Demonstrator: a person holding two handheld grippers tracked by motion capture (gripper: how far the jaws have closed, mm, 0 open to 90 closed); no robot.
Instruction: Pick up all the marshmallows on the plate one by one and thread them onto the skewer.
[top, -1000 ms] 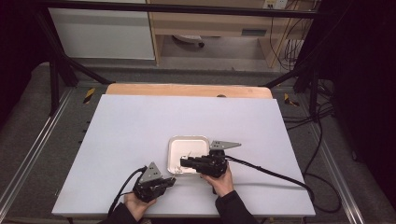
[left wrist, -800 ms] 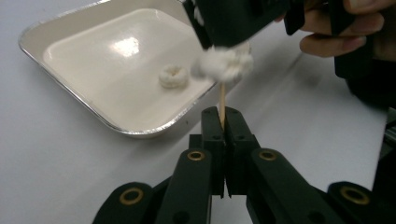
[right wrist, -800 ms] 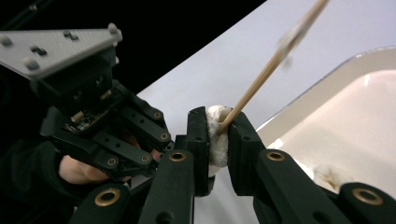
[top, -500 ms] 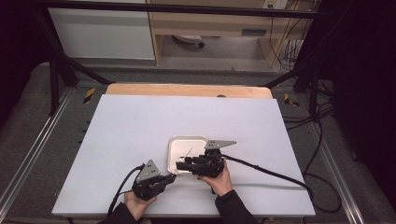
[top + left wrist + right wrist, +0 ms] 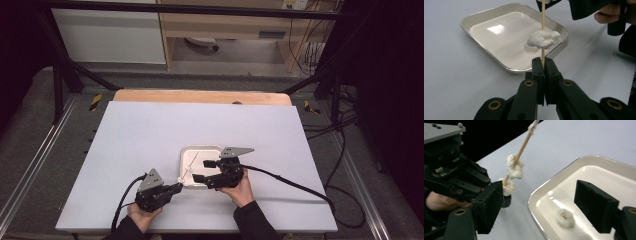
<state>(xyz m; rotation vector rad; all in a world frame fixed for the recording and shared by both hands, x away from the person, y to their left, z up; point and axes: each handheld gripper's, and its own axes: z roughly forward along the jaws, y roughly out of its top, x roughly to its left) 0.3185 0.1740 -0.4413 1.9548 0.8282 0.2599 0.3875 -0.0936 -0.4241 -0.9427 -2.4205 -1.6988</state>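
My left gripper [image 5: 543, 62] is shut on the lower end of a thin wooden skewer [image 5: 543, 22], which stands up from its jaws. A white puffy piece [image 5: 544, 39] is threaded on the skewer; the right gripper view shows two such pieces [image 5: 514, 168] stacked on the skewer [image 5: 524, 143]. My right gripper [image 5: 541, 207] is open over the near left corner of a white tray [image 5: 554, 173]. One white ring piece [image 5: 565, 218] lies in the tray between its jaws. In the high view, the left gripper [image 5: 176, 188] sits just left of the tray [image 5: 216, 149], and the right gripper [image 5: 203, 170] is over the tray's near edge.
The tray rests on a large white table top [image 5: 150, 130] with a wooden strip [image 5: 200, 96] along its far edge. Black cables [image 5: 290, 180] trail from both grippers toward the table's near edge. Metal frame rails run along both sides.
The skewer has come into view, slanting over the tray's near left corner. The right gripper has shifted slightly, its jaws now apart. The left hand has barely moved.
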